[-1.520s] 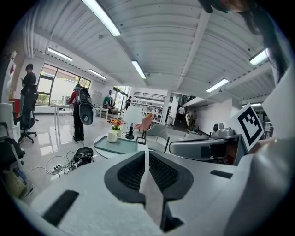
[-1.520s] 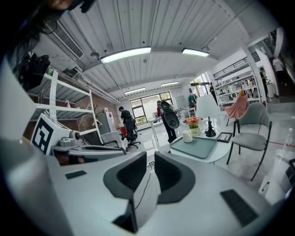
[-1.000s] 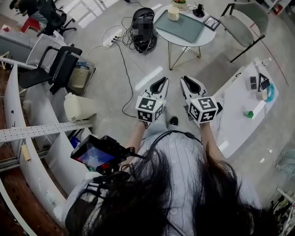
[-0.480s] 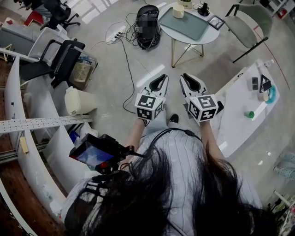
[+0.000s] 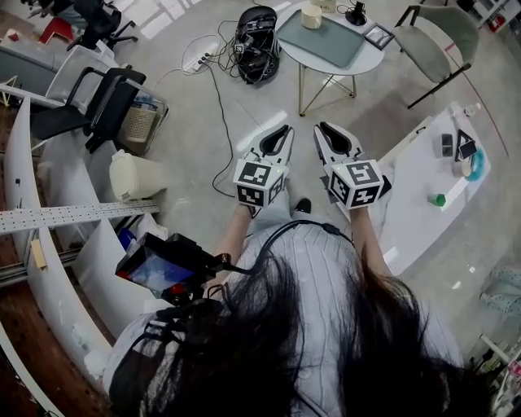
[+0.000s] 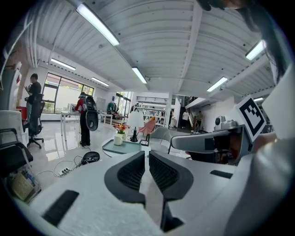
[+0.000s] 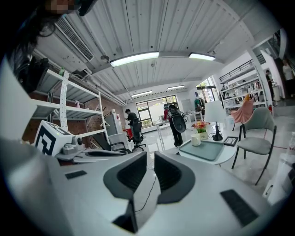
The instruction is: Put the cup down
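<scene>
A cream cup (image 5: 310, 16) stands on a grey-green tray (image 5: 326, 42) on the small round white table (image 5: 362, 68), far ahead on the floor. It also shows beside a vase of flowers in the left gripper view as the cup (image 6: 119, 138) and in the right gripper view as the cup (image 7: 197, 139). My left gripper (image 5: 282, 134) and right gripper (image 5: 325, 130) are held side by side at waist height, pointing toward that table. Both are shut with nothing between the jaws, as the left gripper (image 6: 146, 155) and right gripper (image 7: 150, 155) show in their own views.
A grey chair (image 5: 431, 37) stands right of the round table, and a black bag (image 5: 256, 37) with cables lies left of it. A long white table (image 5: 419, 191) with small items is at the right. An office chair (image 5: 102, 106), a bin (image 5: 134, 175) and white desks fill the left.
Both grippers have drifted slightly forward together, still shut and empty. The head view has shifted a little, and the cup stays on the tray.
</scene>
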### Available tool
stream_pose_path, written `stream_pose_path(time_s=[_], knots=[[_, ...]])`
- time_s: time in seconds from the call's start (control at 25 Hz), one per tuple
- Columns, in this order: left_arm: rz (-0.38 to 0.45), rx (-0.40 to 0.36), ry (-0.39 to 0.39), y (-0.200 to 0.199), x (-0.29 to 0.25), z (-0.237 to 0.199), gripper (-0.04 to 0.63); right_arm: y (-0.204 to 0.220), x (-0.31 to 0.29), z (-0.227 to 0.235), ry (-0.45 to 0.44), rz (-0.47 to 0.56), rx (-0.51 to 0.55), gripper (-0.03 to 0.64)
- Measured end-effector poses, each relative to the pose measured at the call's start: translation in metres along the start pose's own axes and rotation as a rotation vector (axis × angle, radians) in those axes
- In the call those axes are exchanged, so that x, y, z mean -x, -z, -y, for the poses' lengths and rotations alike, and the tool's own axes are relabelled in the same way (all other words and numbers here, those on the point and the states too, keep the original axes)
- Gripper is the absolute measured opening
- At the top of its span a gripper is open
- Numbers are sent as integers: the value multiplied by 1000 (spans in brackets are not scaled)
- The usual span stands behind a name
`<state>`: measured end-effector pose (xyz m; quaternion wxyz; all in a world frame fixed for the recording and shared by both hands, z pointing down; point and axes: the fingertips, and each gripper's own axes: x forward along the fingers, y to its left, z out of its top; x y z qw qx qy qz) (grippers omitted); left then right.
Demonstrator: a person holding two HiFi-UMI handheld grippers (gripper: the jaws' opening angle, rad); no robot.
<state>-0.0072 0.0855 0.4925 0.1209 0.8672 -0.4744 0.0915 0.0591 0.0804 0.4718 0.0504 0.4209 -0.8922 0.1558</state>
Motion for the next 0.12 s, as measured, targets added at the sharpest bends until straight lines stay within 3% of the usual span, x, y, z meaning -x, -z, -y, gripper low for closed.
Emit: stream_pose_path(time_s=[0.12], knots=[[1,-1,7,-3,-5,-1,18,-5,-2,4,6,9,1,69]])
